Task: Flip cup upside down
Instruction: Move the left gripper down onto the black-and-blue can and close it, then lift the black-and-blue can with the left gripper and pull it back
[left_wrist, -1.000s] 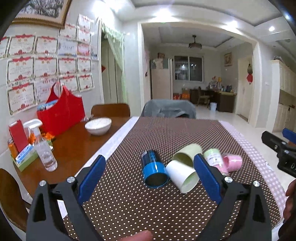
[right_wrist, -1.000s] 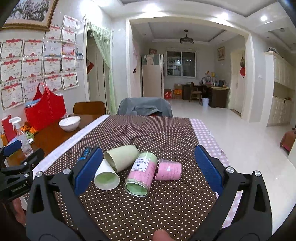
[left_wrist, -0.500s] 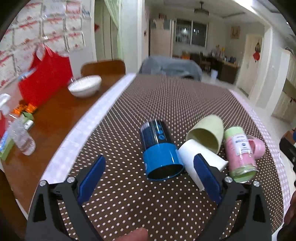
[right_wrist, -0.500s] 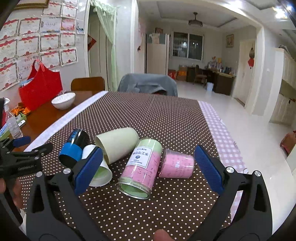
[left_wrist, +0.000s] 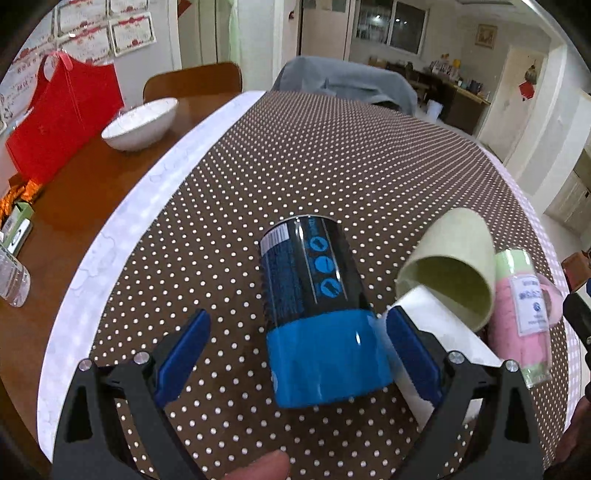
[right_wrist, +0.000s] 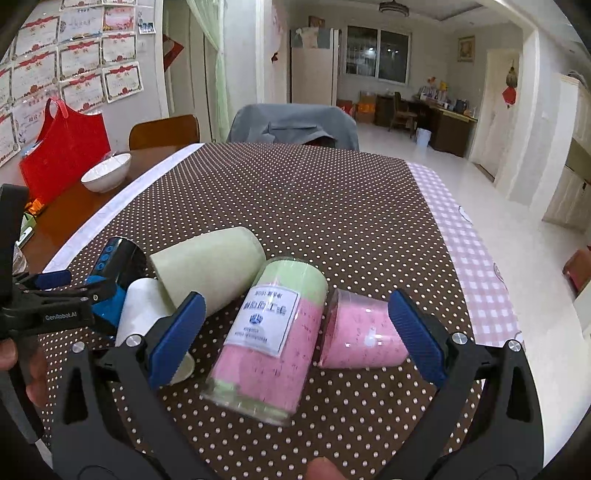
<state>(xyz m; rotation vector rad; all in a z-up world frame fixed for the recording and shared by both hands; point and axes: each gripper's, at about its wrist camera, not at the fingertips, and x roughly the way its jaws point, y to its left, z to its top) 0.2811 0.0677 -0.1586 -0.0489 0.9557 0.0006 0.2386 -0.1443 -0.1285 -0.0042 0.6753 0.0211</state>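
— Gripper on the left first: how does it stand?
— Left gripper (left_wrist: 297, 354) has its blue pads spread wide, one on each side of the blue-and-black cup (left_wrist: 314, 317), which lies on its side on the dotted tablecloth (left_wrist: 295, 166). Whether either pad touches the cup cannot be told; the cup's open end points toward the camera and its near rim is partly blurred.
— And the other one?
— Right gripper (right_wrist: 291, 339) is likewise spread wide, closed on nothing. Between its pads lie the pink-and-green labelled cup (right_wrist: 273, 332) and the small pink cup (right_wrist: 360, 339), both on their sides and touching each other.
— What is hard to see?
— The white cup (right_wrist: 142, 314) is half covered by the right gripper's left pad in the right wrist view, and by the left gripper's right pad in the left wrist view. The pale green cup (right_wrist: 207, 269) rests against it and over it. The small pink cup is nearly hidden behind the labelled one in the left wrist view.
— Anything else on the table?
— A white bowl (left_wrist: 140, 123) and a red bag (left_wrist: 62, 114) stand on the bare wood, well apart from the cups. A fingertip (left_wrist: 264, 467) shows at the bottom edge, cut off.
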